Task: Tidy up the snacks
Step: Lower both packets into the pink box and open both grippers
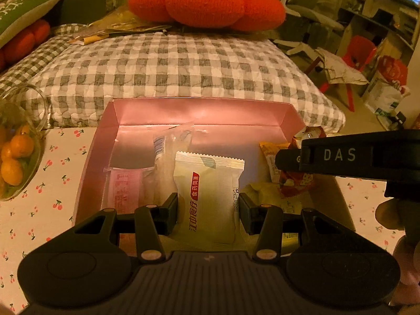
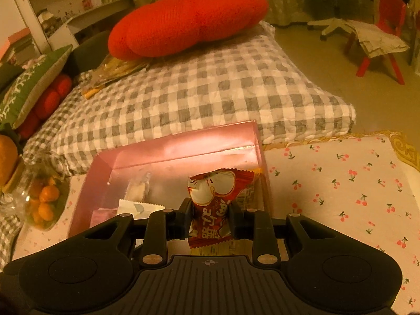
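- One pink box [image 1: 105,141] is sitting on the cherry-print cloth [image 1: 57,183].
- Two grippers are showing: the left gripper [image 1: 208,204] and the right gripper [image 2: 210,218].
- At least six snack packets are lying in or over the box, among them one cream packet [image 1: 207,194] and one red packet [image 2: 210,204].
- One glass jar [image 1: 21,141] is holding several oranges.

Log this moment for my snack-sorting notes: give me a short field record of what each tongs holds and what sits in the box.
left tongs: shut on cream snack packet, held upright over the pink box
right tongs: shut on red snack packet, upright at the box's right side
box contents: pink packet, clear wrapped snack, yellow-orange packets at right
surface: cherry-print tablecloth
nearby: glass bowl of small oranges, to the box's left
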A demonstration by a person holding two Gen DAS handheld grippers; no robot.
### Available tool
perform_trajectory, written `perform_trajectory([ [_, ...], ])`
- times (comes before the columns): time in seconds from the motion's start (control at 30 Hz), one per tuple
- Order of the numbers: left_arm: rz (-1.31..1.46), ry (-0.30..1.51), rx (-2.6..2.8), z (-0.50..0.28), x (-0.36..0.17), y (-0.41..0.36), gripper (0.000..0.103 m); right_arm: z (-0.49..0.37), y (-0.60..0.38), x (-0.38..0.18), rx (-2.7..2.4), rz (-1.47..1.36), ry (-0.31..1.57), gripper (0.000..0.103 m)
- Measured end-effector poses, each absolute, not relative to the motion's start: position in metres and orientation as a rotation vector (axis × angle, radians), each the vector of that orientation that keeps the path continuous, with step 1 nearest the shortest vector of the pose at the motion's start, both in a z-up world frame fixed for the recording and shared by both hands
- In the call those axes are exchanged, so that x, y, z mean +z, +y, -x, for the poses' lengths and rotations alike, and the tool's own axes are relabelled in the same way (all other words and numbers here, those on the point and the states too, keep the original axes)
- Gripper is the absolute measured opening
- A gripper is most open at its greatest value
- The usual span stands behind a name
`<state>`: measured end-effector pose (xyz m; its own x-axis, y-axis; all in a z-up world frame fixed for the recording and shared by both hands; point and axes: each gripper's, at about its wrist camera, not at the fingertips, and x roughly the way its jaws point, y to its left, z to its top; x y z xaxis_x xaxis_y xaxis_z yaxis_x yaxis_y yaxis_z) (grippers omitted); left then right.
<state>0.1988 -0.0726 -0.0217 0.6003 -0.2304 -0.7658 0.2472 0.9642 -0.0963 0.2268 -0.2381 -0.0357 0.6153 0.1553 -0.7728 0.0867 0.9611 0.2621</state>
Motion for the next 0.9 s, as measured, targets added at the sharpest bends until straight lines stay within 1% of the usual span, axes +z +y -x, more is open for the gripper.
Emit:
perform_trajectory([
  [0.23, -0.019, 0.892, -0.256, -0.201, -0.023, -0.070, 0.046, -0.226, -0.237, -0.035, 0.033, -0.273, 0.907, 0.030],
  [0.3, -0.025, 0.890, -0.255, -0.201, -0.022, -0.071, 0.051, -0.226, -0.239, -0.033, 0.036, -0.279, 0.908, 0.030],
  [0.37, -0.032, 0.886, -0.248, -0.200, -0.021, -0.071, 0.062, -0.225, -0.241, -0.031, 0.032, -0.288, 0.909, 0.036],
  [0.43, -0.033, 0.878, -0.247, -0.198, -0.019, -0.069, 0.064, -0.222, -0.243, -0.028, 0.017, -0.299, 0.896, 0.050],
  [0.47, -0.033, 0.878, -0.249, -0.197, -0.018, -0.069, 0.066, -0.221, -0.244, -0.027, 0.008, -0.304, 0.888, 0.053],
  [0.67, -0.048, 0.864, -0.258, -0.189, -0.011, -0.068, 0.075, -0.211, -0.249, -0.016, 0.002, -0.312, 0.874, 0.062],
  [0.73, -0.048, 0.857, -0.262, -0.185, -0.007, -0.068, 0.078, -0.207, -0.249, -0.011, 0.003, -0.305, 0.868, 0.067],
  [0.9, -0.044, 0.843, -0.278, -0.175, 0.002, -0.064, 0.085, -0.193, -0.249, 0.001, 0.008, -0.292, 0.855, 0.075],
])
